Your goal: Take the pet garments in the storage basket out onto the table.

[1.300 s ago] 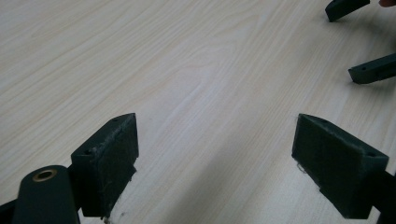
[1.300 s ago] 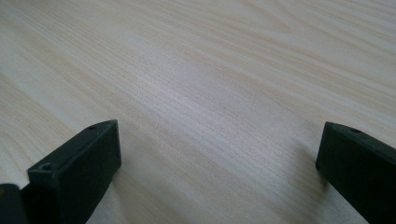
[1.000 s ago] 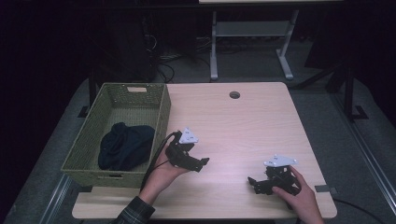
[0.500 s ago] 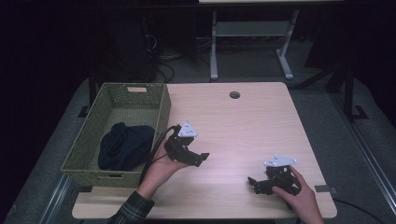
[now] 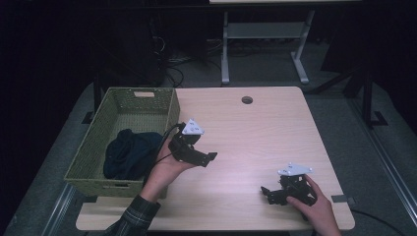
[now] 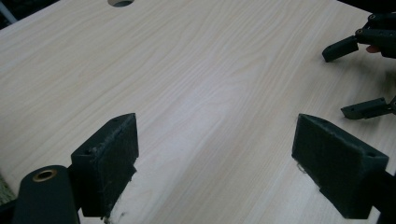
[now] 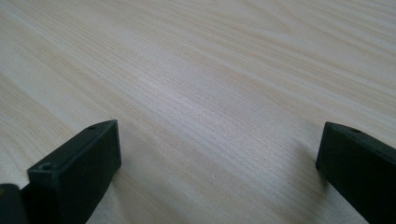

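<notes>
My left gripper (image 5: 209,158) is held just above the light wooden table (image 5: 255,132), close to the right wall of a green woven basket (image 5: 171,110). Its jaws stand wide open with nothing between them (image 6: 217,123), and they point across the table toward the other gripper's jaws (image 6: 348,46). My right gripper (image 5: 266,192) rests near the table's front right corner. It is also open over bare wood (image 7: 219,128). A dark blue cloth (image 5: 130,152) lies bunched in the basket's near half.
The basket fills the table's left side. A round cable hole (image 5: 247,100) sits near the far edge. Beyond the table stands a grey metal frame (image 5: 263,34) on a dark floor. Bare wood lies between the two grippers.
My left gripper has drifted a little away from the person and left, closer to the basket's wall. The right gripper has stayed put.
</notes>
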